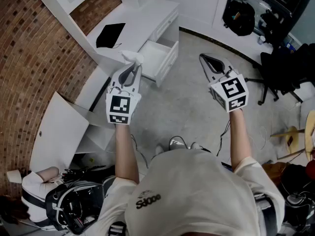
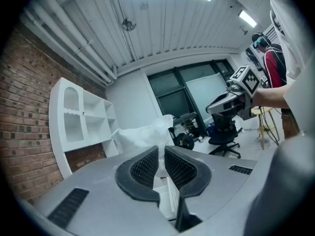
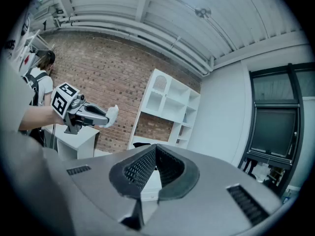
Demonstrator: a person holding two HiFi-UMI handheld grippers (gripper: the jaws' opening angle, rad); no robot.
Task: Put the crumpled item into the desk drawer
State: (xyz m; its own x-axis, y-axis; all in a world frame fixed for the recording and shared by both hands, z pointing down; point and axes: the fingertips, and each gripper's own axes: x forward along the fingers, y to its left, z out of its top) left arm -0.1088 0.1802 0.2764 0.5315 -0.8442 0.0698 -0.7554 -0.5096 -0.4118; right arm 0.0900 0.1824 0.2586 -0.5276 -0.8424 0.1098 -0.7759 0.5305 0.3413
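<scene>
A white crumpled item (image 1: 133, 57) sticks out past the tips of my left gripper (image 1: 132, 68), which is shut on it just left of the open desk drawer (image 1: 160, 58). In the left gripper view the item (image 2: 142, 134) is pinched between the two dark pads and bulges above them. My right gripper (image 1: 205, 59) hangs over the bare floor to the right of the drawer, shut with nothing in it. In the right gripper view its jaws (image 3: 155, 150) meet, and the left gripper (image 3: 96, 116) shows far off with the item (image 3: 112, 114).
The white desk (image 1: 147, 14) stands along the brick wall and carries a flat black thing (image 1: 110, 34). A low cupboard door (image 1: 56, 132) hangs open at the left. An office chair (image 1: 275, 77) and bags stand at the right, and a backpack (image 1: 74, 205) lies at the bottom left.
</scene>
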